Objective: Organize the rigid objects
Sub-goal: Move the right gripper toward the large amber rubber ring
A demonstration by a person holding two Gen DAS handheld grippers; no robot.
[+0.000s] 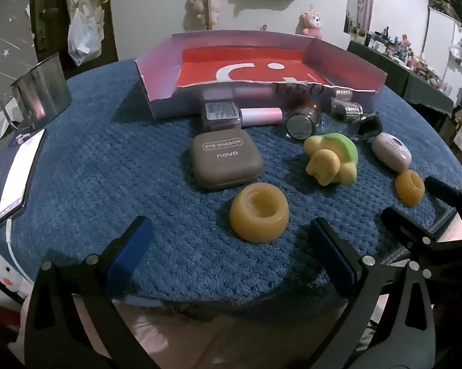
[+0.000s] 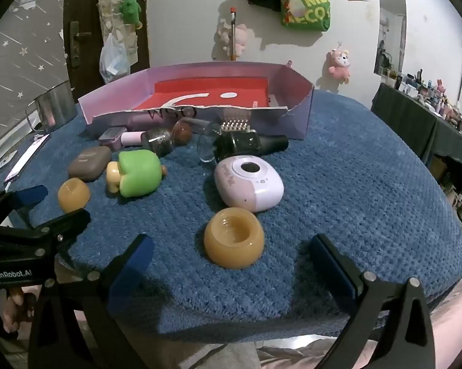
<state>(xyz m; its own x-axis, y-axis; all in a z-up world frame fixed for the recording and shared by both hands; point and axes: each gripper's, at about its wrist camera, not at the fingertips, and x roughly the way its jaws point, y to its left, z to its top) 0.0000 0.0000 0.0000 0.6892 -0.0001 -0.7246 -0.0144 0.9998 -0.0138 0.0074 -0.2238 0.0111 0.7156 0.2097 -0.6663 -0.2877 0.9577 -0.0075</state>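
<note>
Beyond both sets of jaws, w/ nothing between them, spreads the blue mat (image 1: 108, 184), biggest thing in view. At its far edge sits the lilac box (image 1: 157, 70), red inside, front wall torn, nothing loose seen in it. Left gripper (image 1: 227, 243) has jaws spread wide, holding nothing; right gripper (image 2: 231, 256) likewise wide, empty.

Straight ahead of the left jaws, just past the tips: amber ring (image 1: 259, 212), hollow side up. Past it & a bit left, brown eye shadow case (image 1: 226, 160), flat, lid shut. Ahead-right of the ring, a green and yellow toy (image 1: 330, 158) on its side.

Ahead of the right jaws, centred: second amber ring (image 2: 234, 238), touching or nearly touching the pink device (image 2: 249, 183) behind it. Farther on, by the box front, lie bottles: a dark bottle (image 2: 249, 144) w/ black cap, a glitter bottle (image 2: 160, 141), a pink tube (image 1: 261, 116), a small clear-lidded case (image 1: 222, 115). Steel cup (image 1: 41, 92) & phone (image 1: 20, 175) far left of the left jaws.
</note>
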